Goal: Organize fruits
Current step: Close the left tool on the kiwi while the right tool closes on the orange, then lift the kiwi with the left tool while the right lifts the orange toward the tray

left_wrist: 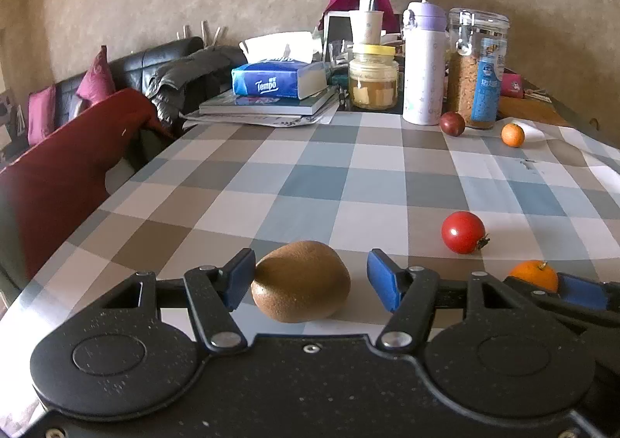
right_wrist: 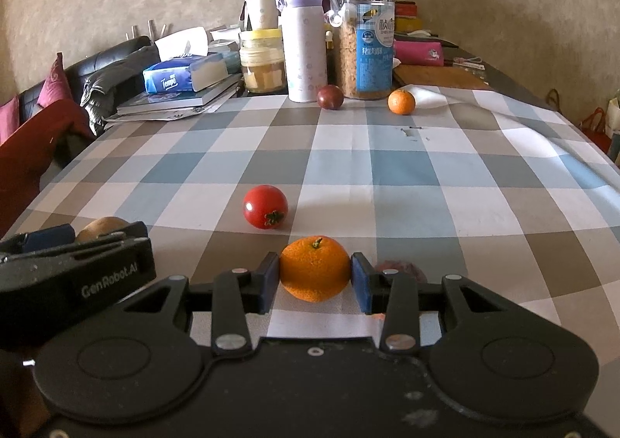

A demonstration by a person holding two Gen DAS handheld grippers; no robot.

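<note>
Kiwi and mandarin between gripper fingers

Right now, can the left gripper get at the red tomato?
Probably not directly. The left gripper has the kiwi between its jaws, and the right gripper, closed on an orange, sits beside the tomato.
</note>
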